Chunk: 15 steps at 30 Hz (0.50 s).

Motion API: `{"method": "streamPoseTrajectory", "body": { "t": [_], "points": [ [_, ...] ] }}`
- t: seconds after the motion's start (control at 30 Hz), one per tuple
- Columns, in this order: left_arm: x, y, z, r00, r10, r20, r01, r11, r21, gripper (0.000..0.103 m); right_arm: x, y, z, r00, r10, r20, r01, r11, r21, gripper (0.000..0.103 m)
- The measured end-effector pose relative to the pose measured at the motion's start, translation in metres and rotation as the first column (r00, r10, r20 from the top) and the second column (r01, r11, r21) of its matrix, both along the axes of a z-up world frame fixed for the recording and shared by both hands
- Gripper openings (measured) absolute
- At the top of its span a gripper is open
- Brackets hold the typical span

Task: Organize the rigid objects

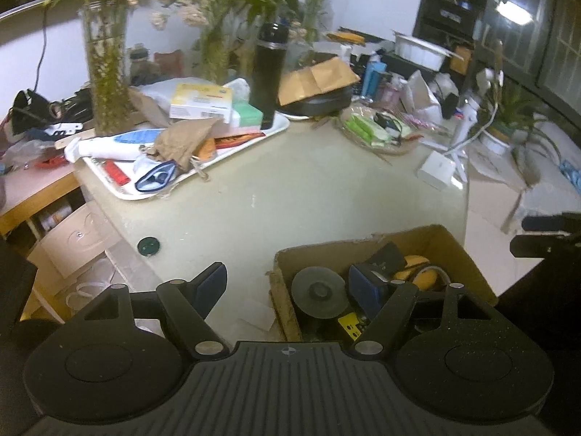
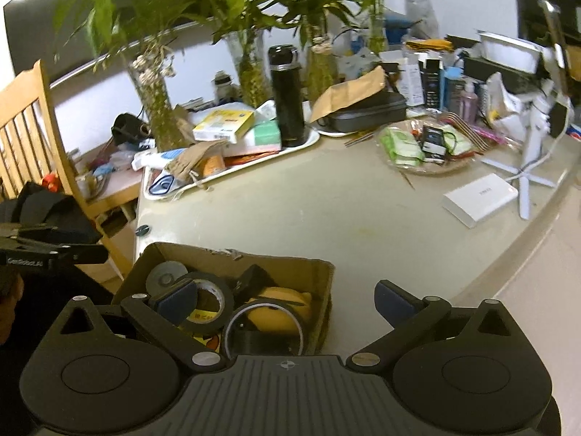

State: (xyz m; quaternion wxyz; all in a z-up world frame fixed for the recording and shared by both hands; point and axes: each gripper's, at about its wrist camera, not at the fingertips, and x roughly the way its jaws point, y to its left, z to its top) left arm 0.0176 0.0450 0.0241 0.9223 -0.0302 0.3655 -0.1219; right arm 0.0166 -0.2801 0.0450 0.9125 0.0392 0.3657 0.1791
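Observation:
A cardboard box point(image 1: 450, 241) point(image 2: 319, 272) sits at the near edge of the beige table. It holds a grey disc point(image 1: 319, 291) point(image 2: 165, 275), rolls of black tape point(image 2: 210, 303), a yellow object point(image 1: 417, 275) point(image 2: 276, 309) and other small black parts. My left gripper point(image 1: 290, 283) is open and empty, its right finger over the box, its left finger over bare table. My right gripper point(image 2: 287, 298) is open and empty, its left finger over the box, its right finger over the table.
A white tray point(image 1: 232, 152) point(image 2: 239, 172) of clutter with a black flask point(image 1: 268, 72) point(image 2: 287, 98) stands behind. Vases of bamboo point(image 1: 109, 69), a glass dish point(image 2: 425, 145), a white box point(image 1: 437, 170) point(image 2: 479, 198), a green cap point(image 1: 148, 246), a wooden chair point(image 2: 32, 138).

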Motion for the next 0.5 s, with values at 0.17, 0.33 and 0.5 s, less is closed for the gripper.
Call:
{"method": "streamPoseTrajectory", "body": {
  "t": [0.17,0.33,0.5],
  "points": [
    [-0.005,0.015,0.007,0.998,0.061,0.010,-0.060,0.997,-0.050,0.074,-0.002,-0.009,0.002,0.998,-0.054,0.012,0.053,0.998,0.029,0.103],
    [-0.010,0.032,0.013,0.992,0.119,0.034,-0.114,0.985,-0.133,0.074,-0.001,-0.022,0.002,0.992,-0.126,0.018,0.124,0.989,0.078,0.103],
    [-0.013,0.047,0.018,0.982,0.181,0.050,-0.169,0.968,-0.185,0.074,0.000,-0.034,0.003,0.983,-0.181,0.015,0.178,0.975,0.130,0.103]
  ]
}}
